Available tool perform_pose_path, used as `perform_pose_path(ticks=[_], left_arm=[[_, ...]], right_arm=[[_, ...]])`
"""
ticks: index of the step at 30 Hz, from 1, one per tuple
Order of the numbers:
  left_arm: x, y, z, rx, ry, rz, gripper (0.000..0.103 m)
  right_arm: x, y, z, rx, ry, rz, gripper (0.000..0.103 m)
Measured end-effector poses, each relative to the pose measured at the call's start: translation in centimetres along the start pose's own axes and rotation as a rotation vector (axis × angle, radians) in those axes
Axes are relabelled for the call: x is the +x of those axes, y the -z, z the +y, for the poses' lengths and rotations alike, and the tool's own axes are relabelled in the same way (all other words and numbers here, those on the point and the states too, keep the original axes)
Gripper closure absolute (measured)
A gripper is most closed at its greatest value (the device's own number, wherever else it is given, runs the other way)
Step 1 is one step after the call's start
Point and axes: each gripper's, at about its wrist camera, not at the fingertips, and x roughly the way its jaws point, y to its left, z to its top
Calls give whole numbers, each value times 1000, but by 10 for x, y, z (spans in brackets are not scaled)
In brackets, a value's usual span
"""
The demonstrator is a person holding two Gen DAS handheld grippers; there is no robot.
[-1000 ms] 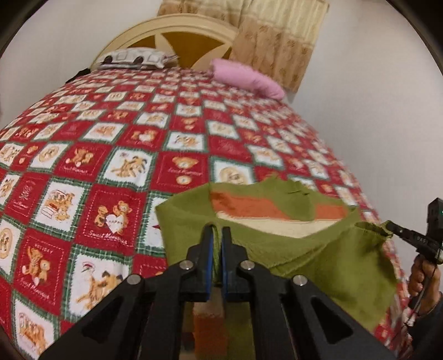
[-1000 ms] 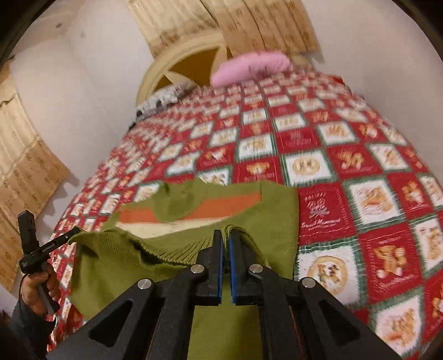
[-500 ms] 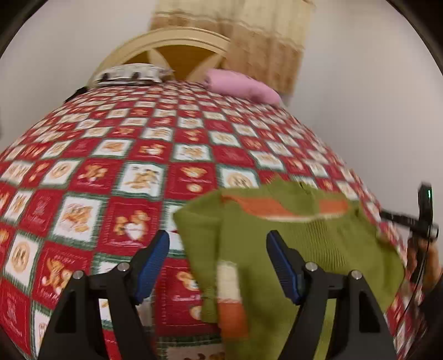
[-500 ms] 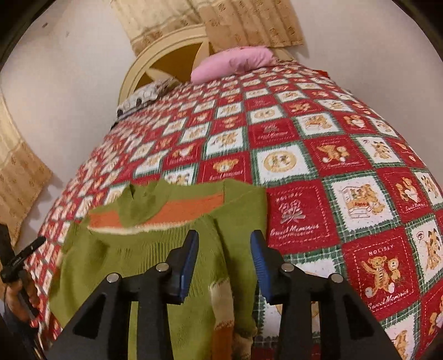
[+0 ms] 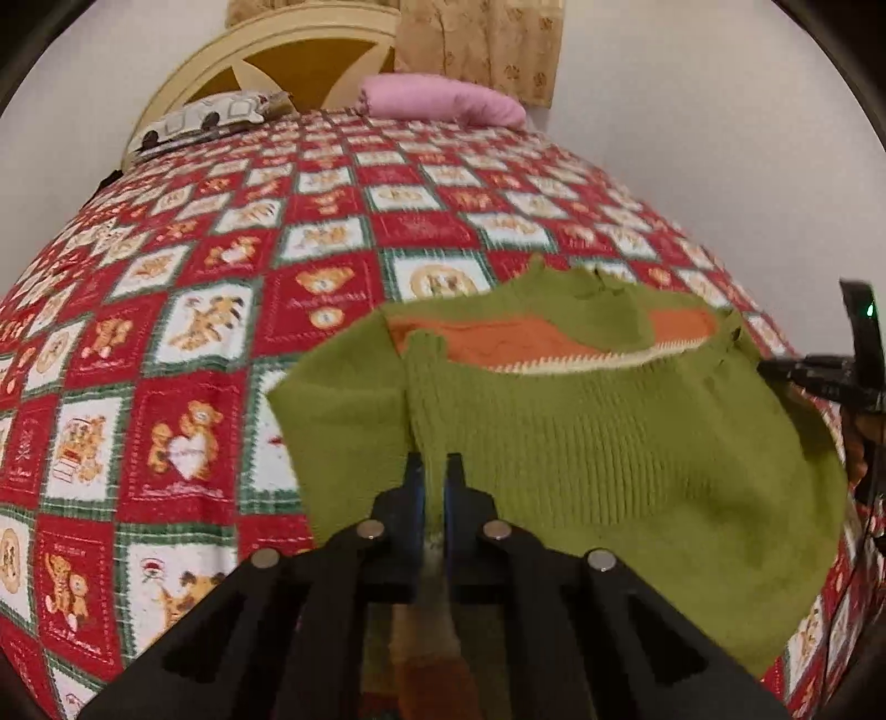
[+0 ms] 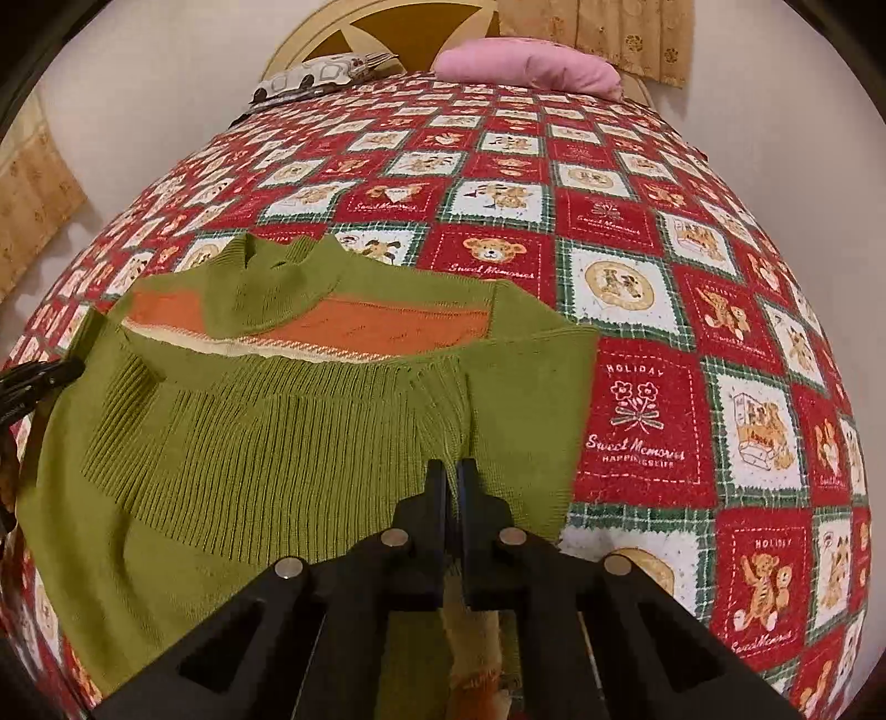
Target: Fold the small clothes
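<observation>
So the little green knit sweater (image 5: pixel 609 443) is lying on the bed, on top of a red, white and green teddy-bear quilt (image 5: pixel 194 332), near the edge closest to the cameras. It has an orange band (image 6: pixel 387 327) with a thin cream stripe under it across the chest, and the ribbed bottom part is doubled up over the body, so that band only peeks out above the fold. The left hand-held gripper (image 5: pixel 434 482) has its jaws pressed together on a ridge of the green knit at the sweater's left side, and you can see a bunched strip of cream and orange fabric running down between the fingers toward the camera. The right hand-held gripper (image 6: pixel 451 487) is doing the same on the other side: jaws squeezed shut with a pinch of ribbed knit between them, and a cream-orange bit of cloth hanging under it. Each view also catches the other one's black tip poking in at the far edge of the sweater. Up at the head of the bed there's a pink pillow (image 6: pixel 531 61), a patterned pillow (image 6: pixel 321 75) beside it, a round cream headboard (image 5: pixel 288 61) and a beige curtain (image 5: pixel 482 44) behind.
</observation>
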Motion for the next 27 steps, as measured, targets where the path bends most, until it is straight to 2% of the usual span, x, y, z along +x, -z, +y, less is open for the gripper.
perform_pose_path(ticks=[3, 6, 9, 11, 14, 20, 25, 27], left_arm=[[-21, -8, 5, -19, 2, -63, 97], [-39, -21, 9, -39, 9, -126, 97], [-43, -37, 15, -50, -2, -167, 97], [-34, -46, 21, -62, -9, -166, 97], [-7, -54, 28, -79, -27, -129, 97], [40, -48, 31, -106, -54, -48, 97], [48, -41, 30, -91, -72, -38, 97], [55, -38, 28, -68, -106, -17, 87]], right_arm=[[-14, -1, 2, -18, 11, -48, 100], [-40, -11, -1, 5, 1, -140, 101], [-60, -27, -5, 34, 1, -218, 101], [-63, -39, -8, 57, 8, -243, 101], [-54, -50, -13, 79, 6, -231, 101], [-12, -51, -21, 107, 43, -169, 101], [8, -46, -31, 131, 73, -149, 101], [19, -46, -33, 129, 89, -131, 101]])
